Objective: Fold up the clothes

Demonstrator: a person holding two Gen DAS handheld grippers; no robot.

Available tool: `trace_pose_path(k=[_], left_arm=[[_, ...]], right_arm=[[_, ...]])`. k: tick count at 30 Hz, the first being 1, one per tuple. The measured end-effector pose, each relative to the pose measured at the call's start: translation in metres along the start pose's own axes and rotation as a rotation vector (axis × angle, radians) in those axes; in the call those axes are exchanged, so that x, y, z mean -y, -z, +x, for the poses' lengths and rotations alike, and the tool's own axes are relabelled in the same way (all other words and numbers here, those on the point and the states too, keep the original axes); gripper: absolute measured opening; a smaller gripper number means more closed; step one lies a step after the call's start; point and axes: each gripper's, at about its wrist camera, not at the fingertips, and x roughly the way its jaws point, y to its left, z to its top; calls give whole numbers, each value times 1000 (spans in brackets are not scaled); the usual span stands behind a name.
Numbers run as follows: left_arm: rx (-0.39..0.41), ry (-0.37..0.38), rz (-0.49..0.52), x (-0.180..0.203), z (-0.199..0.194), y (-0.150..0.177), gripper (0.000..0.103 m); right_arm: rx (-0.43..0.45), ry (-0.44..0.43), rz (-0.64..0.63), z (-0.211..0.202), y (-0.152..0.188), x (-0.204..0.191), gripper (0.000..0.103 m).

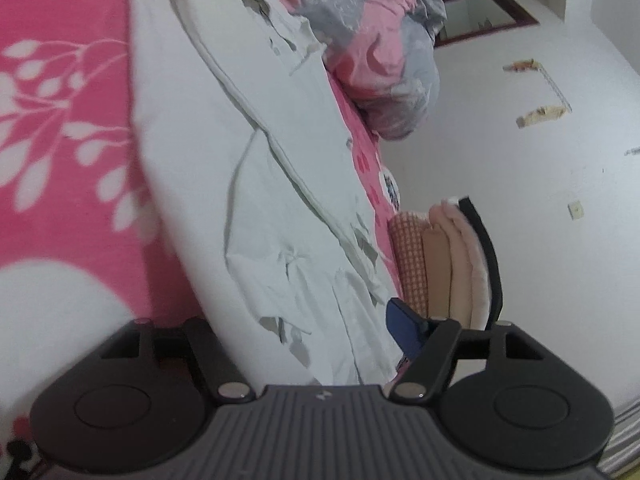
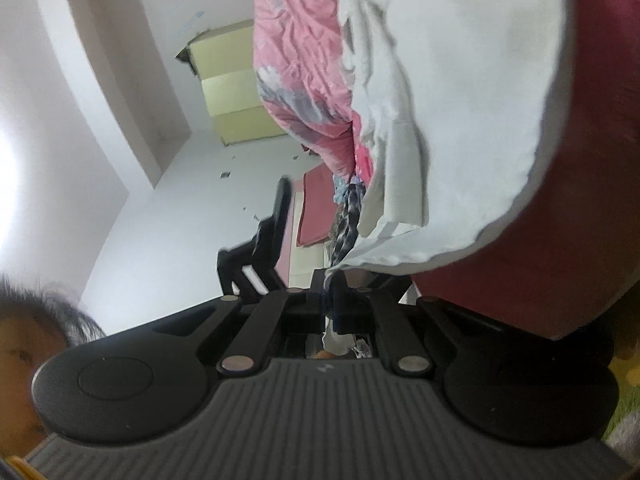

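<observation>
Between right hand-held gripper [image 2: 330, 300] pads, garment [image 2: 460, 100].

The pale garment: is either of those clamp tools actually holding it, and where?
The right gripper is shut on the edge of the pale garment. The left gripper stands open above it, holding nothing.

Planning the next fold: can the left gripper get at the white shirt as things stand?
Probably yes: the left gripper stands open right over the white shirt, with nothing between them.
</observation>
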Motion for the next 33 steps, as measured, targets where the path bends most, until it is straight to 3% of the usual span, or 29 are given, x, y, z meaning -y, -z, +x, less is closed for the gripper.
trace_pose_path(k=[1, 6, 8, 11, 14, 16, 19, 22, 27, 33], left_arm=[[-12, -7, 2, 0, 3, -1, 59], [-58, -103, 64, 4, 14, 2, 21], [-58, -133, 93, 7, 15, 3, 16], [-57, -146, 100, 7, 14, 4, 13], [-58, -144, 80, 4, 14, 4, 13], [-59, -145, 81, 4, 14, 3, 13], [-60, -155, 83, 5, 13, 3, 14], [-58, -166, 84, 7, 12, 4, 14], [-59, -181, 106, 11, 11, 5, 14], [-72, -162, 116, 8, 10, 4, 16]], right_arm=[[-6, 3, -16, 2, -1, -3, 1], [-54, 73, -131, 5, -5, -13, 5], [-95, 168, -191, 6, -7, -22, 13], [-146, 318, -320, -4, -11, -45, 37], [-158, 398, -473, -34, -21, -81, 44], [-122, 415, -577, -61, -35, -112, 48], [-15, 429, -725, -93, -65, -156, 63], [99, 525, -820, -98, -119, -183, 72], [154, 727, -825, -68, -219, -176, 73], [130, 874, -758, -51, -287, -145, 73]])
